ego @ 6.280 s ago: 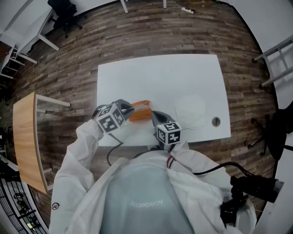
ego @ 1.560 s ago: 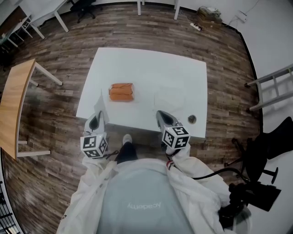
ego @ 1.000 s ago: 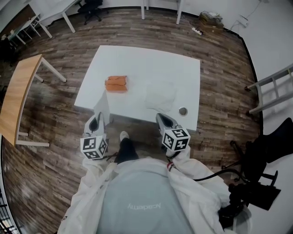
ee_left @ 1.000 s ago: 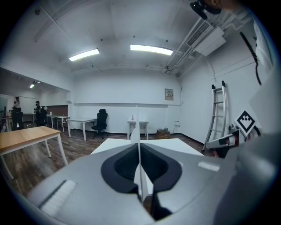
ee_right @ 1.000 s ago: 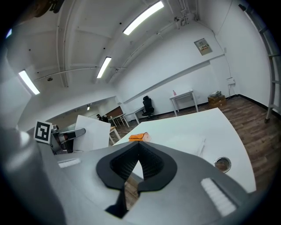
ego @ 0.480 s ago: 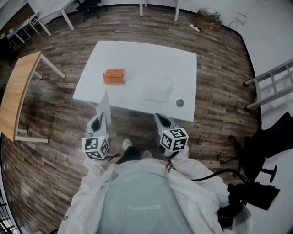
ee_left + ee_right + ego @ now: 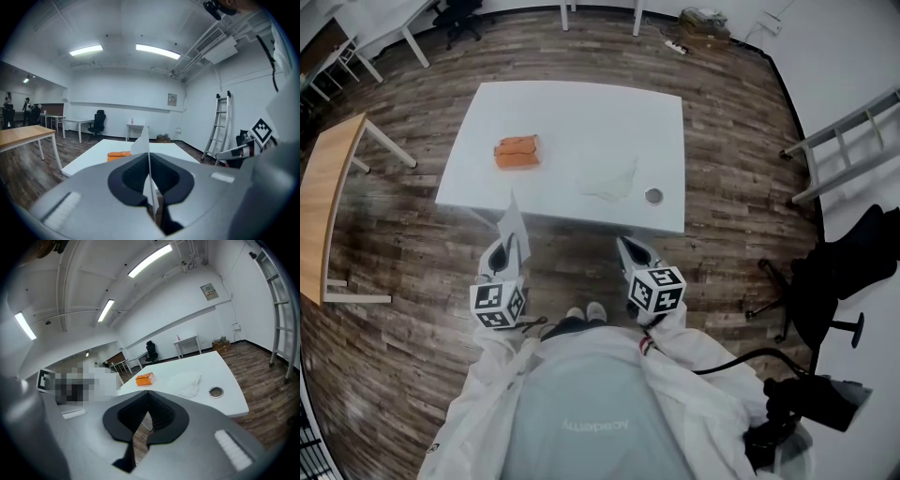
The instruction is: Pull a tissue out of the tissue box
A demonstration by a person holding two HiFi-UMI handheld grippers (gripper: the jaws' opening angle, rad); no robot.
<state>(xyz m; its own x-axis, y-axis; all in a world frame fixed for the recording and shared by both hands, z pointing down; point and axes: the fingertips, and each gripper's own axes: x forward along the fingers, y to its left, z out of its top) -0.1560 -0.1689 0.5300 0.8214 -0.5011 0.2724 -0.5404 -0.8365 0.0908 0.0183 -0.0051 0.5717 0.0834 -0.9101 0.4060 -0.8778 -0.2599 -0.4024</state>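
Note:
The orange tissue box (image 7: 517,151) lies on the left part of the white table (image 7: 562,108), far ahead of both grippers. My left gripper (image 7: 508,242) hangs over the wooden floor in front of the table, shut on a white tissue (image 7: 512,217) that stands up from its jaws. In the left gripper view the tissue (image 7: 141,143) rises as a thin sheet between the closed jaws, with the box (image 7: 118,153) beyond. My right gripper (image 7: 624,243) is shut and holds nothing. Loose tissues (image 7: 607,178) lie on the table; they (image 7: 191,383) also show right of the box (image 7: 145,378).
A round cable hole (image 7: 653,195) sits near the table's front right corner. A wooden table (image 7: 326,202) stands at the left, a ladder (image 7: 844,127) and a black chair (image 7: 848,272) at the right. Wooden floor lies between me and the table.
Both grippers have drawn back from the table, which now lies farther off in the head view. The left gripper still carries the tissue. The box stays on the table.

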